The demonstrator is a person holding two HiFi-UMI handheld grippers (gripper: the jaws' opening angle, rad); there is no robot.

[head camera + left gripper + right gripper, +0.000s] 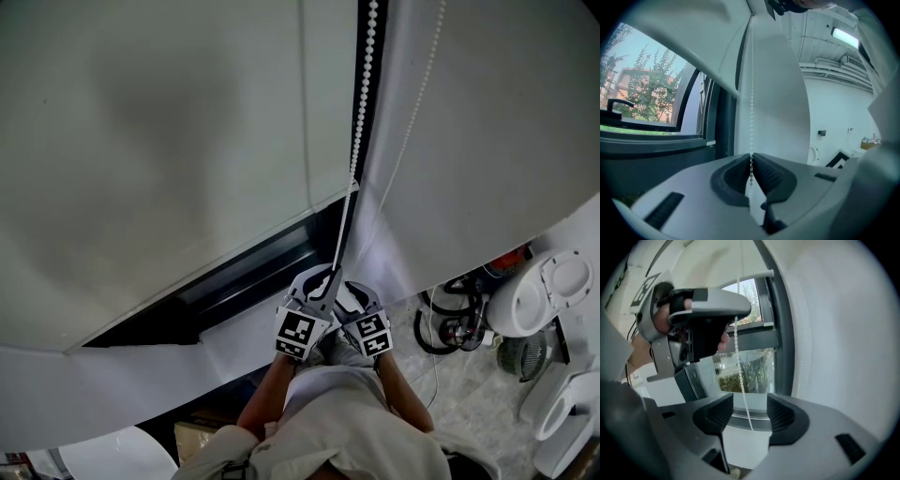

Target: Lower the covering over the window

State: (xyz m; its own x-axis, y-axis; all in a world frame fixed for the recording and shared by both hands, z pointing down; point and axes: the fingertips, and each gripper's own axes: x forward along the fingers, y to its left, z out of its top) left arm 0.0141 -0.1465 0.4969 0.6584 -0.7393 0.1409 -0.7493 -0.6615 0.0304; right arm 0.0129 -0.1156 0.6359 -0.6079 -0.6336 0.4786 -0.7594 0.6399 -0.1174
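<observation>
A person's left hand-held gripper (751,157) is clamped on the white bead chain (751,93) that hangs beside the window (651,93). The right hand-held gripper (750,411), just beside it, stands wide, the chain passing untouched between its jaws. The pale roller blind (141,141) covers the window's upper part, with glass showing beneath its bottom bar

**White room, dark window, daylight outside**

On my feed the window frame (239,281) is dark, set in a white wall (834,108). Through the glass (651,89) I see green trees under a pale blue sky, and a black handle (614,104) sits on the sash. A lit strip lamp (844,35) runs along the ribbed white ceiling (820,51). Low on the right, the mottled grey floor (464,394) carries white toilet-like fixtures (548,291) and a coil of black cable (450,323).
</observation>
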